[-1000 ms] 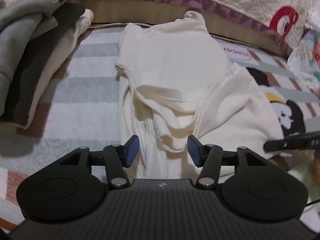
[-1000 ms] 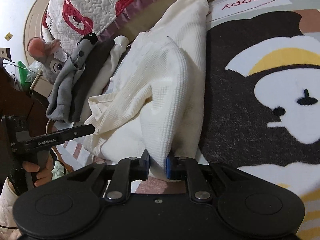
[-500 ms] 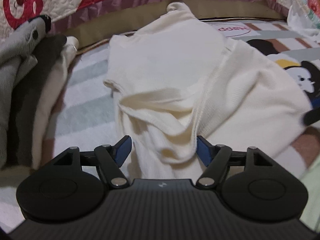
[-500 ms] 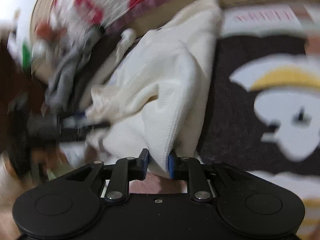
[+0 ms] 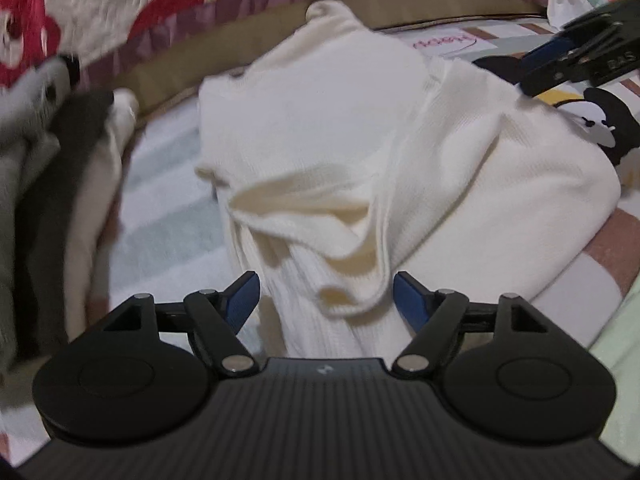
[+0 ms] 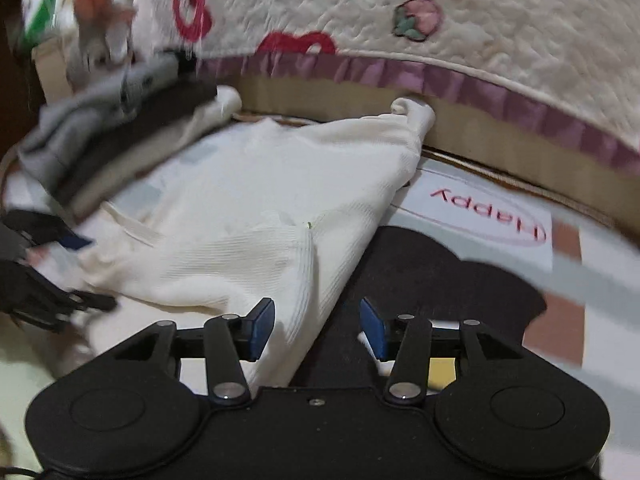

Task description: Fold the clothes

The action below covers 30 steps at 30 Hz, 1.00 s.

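Cream garment (image 5: pixel 320 128): on the mat beside the folded stack (image 5: pixel 48 200), part-folded (one side laid over, still rumpled). Left gripper (image 5: pixel 324 300) stands apart; right gripper (image 6: pixel 318 328), jaws just opening, grips nothing. Squaring and stacking left.

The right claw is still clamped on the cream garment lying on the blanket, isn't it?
Not quite: the right claw is open. Its jaws have just been opening, and the right wrist view shows the pads clear of the cream garment, whose edge only lies between them on the blanket.
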Tool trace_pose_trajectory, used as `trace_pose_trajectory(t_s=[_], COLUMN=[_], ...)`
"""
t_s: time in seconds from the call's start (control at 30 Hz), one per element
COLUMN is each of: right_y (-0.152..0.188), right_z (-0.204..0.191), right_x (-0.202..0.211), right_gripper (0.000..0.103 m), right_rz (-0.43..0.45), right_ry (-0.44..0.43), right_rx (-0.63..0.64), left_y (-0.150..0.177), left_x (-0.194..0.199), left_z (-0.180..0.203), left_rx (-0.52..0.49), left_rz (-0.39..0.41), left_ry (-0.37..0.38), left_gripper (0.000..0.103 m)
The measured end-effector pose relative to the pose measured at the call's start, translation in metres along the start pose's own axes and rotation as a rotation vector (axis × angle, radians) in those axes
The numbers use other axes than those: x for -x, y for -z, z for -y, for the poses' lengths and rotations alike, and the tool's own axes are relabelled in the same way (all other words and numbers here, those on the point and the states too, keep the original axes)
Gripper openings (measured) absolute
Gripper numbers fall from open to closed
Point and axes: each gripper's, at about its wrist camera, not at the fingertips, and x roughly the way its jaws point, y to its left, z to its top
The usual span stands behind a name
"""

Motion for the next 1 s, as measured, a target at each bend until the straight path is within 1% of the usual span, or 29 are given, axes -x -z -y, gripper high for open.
trace_pose_trajectory(t_s=[0.03, 0.07, 0.1, 0.13, 0.17, 0.23, 0.27, 0.3, 0.33, 0.37, 0.4, 0.43, 0.47, 0.5, 0.53, 0.57, 0.6, 0.67, 0.73, 0.77, 0.83, 0.87, 0.9, 0.93, 0.97, 1.0], right_y=[-0.003, -0.005, -0.006, -0.007, -0.008, -0.007, -0.007, -0.007, -0.007, -0.007, -0.007, -0.007, -0.005, -0.004, -0.003, -0.003, -0.001, 0.005, 0.009, 0.011, 0.014, 0.014, 0.014, 0.014, 0.015, 0.015], right_z=[-0.002, -0.001, 0.0, 0.003, 0.006, 0.014, 0.016, 0.016, 0.015, 0.012, 0.01, 0.01, 0.011, 0.012, 0.012, 0.012, 0.011, 0.013, 0.018, 0.021, 0.026, 0.028, 0.029, 0.03, 0.031, 0.032], right_x=[-0.006, -0.011, -0.017, -0.024, -0.032, -0.04, -0.042, -0.04, -0.038, -0.032, -0.022, -0.013, -0.008, -0.004, -0.007, -0.015, -0.023, -0.035, -0.037, -0.035, -0.033, -0.033, -0.032, -0.032, -0.031, -0.032], right_gripper=[0.06, 0.067, 0.067, 0.067, 0.066, 0.05, 0.027, 0.014, 0.014, 0.012, 0.012, 0.012, 0.011, 0.011, 0.012, 0.012, 0.012, 0.013, 0.019, 0.027, 0.029, 0.03, 0.034, 0.035, 0.035, 0.035], right_rz=[-0.006, -0.007, -0.008, -0.01, -0.013, 0.011, 0.017, 0.025, 0.035, 0.071, 0.127, 0.18, 0.223, 0.263, 0.256, 0.221, 0.186, 0.137, 0.131, 0.138, 0.144, 0.143, 0.141, 0.139, 0.145, 0.155], right_ry=[-0.007, -0.014, -0.022, -0.033, -0.043, -0.123, -0.162, -0.178, -0.189, -0.193, -0.188, -0.18, -0.163, -0.145, -0.104, -0.072, -0.044, -0.022, -0.022, -0.018, -0.024, -0.026, -0.028, -0.03, -0.036, -0.045], right_rx=[0.012, 0.006, -0.004, -0.018, -0.033, -0.071, -0.09, -0.089, -0.084, -0.07, -0.061, -0.076, -0.093, -0.11, -0.109, -0.102, -0.095, -0.118, -0.188, -0.224, -0.277, -0.289, -0.297, -0.305, -0.313, -0.314], left_y=[-0.004, -0.009, -0.014, -0.021, -0.026, -0.029, -0.027, -0.025, -0.025, -0.025, -0.026, -0.026, -0.026, -0.026, -0.024, -0.023, -0.021, -0.016, -0.01, -0.008, -0.005, -0.003, -0.003, -0.004, -0.005, -0.006], left_x=[-0.002, -0.006, -0.011, -0.015, -0.018, -0.023, -0.024, -0.023, -0.022, -0.021, -0.02, -0.02, -0.02, -0.021, -0.022, -0.024, -0.025, -0.026, -0.028, -0.03, -0.035, -0.037, -0.041, -0.044, -0.045, -0.045], left_z=[-0.001, -0.004, -0.008, -0.015, -0.024, -0.039, -0.043, -0.046, -0.048, -0.049, -0.051, -0.053, -0.055, -0.056, -0.057, -0.058, -0.06, -0.069, -0.079, -0.081, -0.081, -0.081, -0.079, -0.076, -0.072, -0.067], left_rx=[-0.005, -0.011, -0.016, 0.002, 0.051, 0.165, 0.203, 0.223, 0.232, 0.238, 0.255, 0.289, 0.327, 0.346, 0.345, 0.342, 0.341, 0.384, 0.466, 0.487, 0.51, 0.522, 0.514, 0.497, 0.469, 0.436], left_rz=[0.012, 0.014, 0.012, 0.014, 0.028, 0.059, 0.074, 0.093, 0.106, 0.117, 0.127, 0.133, 0.137, 0.134, 0.128, 0.116, 0.102, 0.068, 0.04, 0.028, 0.006, -0.005, -0.01, -0.002, 0.006, 0.013], left_ry=[-0.002, 0.022, 0.057, 0.092, 0.112, 0.149, 0.168, 0.176, 0.165, 0.148, 0.13, 0.101, 0.068, 0.041, 0.023, 0.007, -0.007, 0.039, 0.132, 0.155, 0.179, 0.191, 0.185, 0.174, 0.165, 0.156], left_gripper=[0.058, 0.033, 0.023, 0.021, 0.02, 0.017, 0.016, 0.016, 0.015, 0.015, 0.017, 0.022, 0.023, 0.03, 0.045, 0.052, 0.052, 0.052, 0.052, 0.053, 0.054, 0.055, 0.055, 0.052, 0.027, 0.007])
